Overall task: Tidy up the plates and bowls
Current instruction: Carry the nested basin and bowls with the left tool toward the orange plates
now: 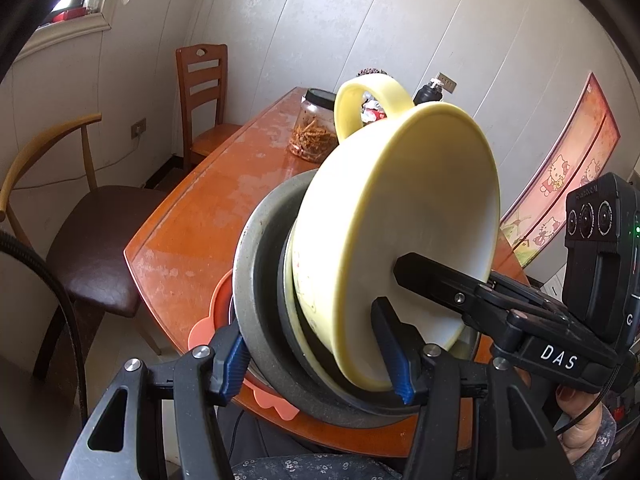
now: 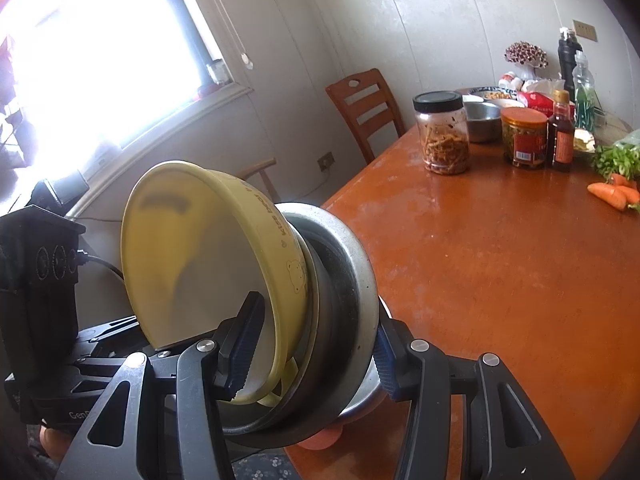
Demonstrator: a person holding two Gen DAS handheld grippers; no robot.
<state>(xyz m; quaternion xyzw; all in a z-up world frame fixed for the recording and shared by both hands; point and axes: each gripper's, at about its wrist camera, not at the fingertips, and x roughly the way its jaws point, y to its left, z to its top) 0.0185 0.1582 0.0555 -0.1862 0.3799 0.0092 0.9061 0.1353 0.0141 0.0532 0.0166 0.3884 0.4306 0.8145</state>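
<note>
- A stack of nested dishes is held tilted on its side at the near edge of the orange counter (image 2: pixel 500 264), by both grippers at once.
- The stack is a yellow bowl (image 1: pixel 404 216) sitting in a dark bowl (image 1: pixel 292 332), inside a wide grey bowl (image 1: pixel 250 280).
- The left gripper (image 1: pixel 316 364) has its jaws closed across the stack: one blue pad on the grey bowl's outer rim, the other inside the yellow bowl.
- The right gripper (image 2: pixel 312 348) clamps the same stack from the other side, one pad within the yellow bowl, the other on the grey bowl's outside.
- A pink mat (image 1: pixel 208 320) lies on the counter under the stack.
- A second yellow dish (image 1: pixel 360 108) shows behind the stack.
- Farther back stand a jar of dried strips (image 2: pixel 444 132), a red-lidded jar (image 2: pixel 524 136), a sauce bottle (image 2: pixel 562 132) and carrots (image 2: pixel 612 194).
- Two chairs (image 1: pixel 204 96) stand by the counter.
</note>
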